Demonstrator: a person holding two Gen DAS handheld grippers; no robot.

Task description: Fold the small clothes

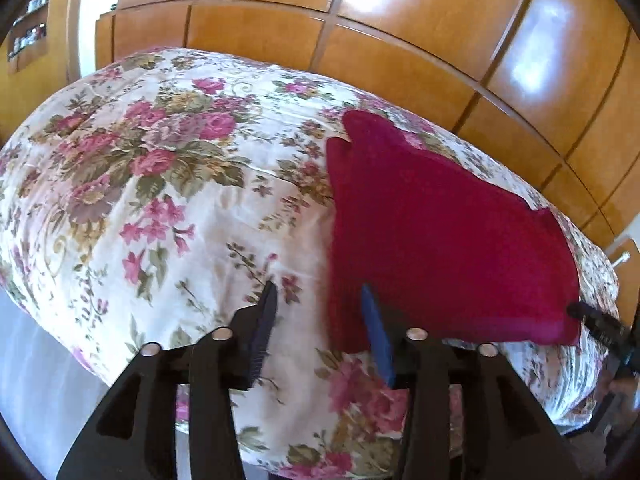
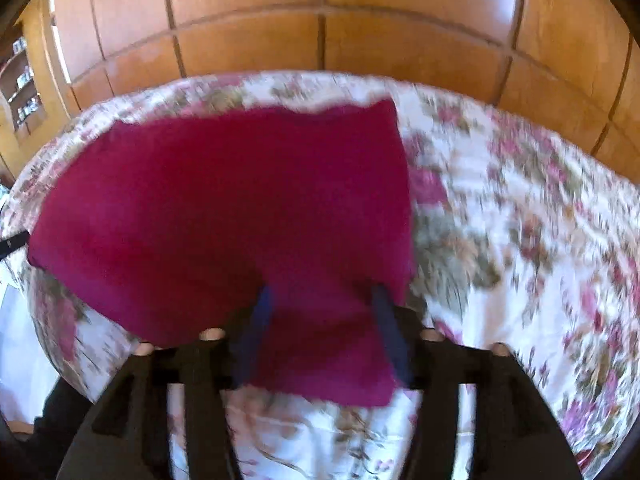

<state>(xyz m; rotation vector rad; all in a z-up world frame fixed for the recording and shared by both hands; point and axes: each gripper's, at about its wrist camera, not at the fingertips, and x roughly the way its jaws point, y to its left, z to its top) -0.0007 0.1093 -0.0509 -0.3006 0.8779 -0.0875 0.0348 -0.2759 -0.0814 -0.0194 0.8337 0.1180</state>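
Lying flat: magenta garment (image 1: 432,240) (blurred) | left hand-held gripper (image 1: 320,300) open | right (image 2: 320,304) open, empty

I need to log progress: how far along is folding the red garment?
Done: the red garment lies spread on the floral bedspread. In hand: the right gripper straddles its near hem, jaws apart; the left gripper is open beside its edge. Left: every fold.

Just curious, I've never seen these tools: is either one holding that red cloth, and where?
The left gripper is open and holds nothing. The red cloth lies between the right gripper's wide-open fingers by its near edge; not clamped.
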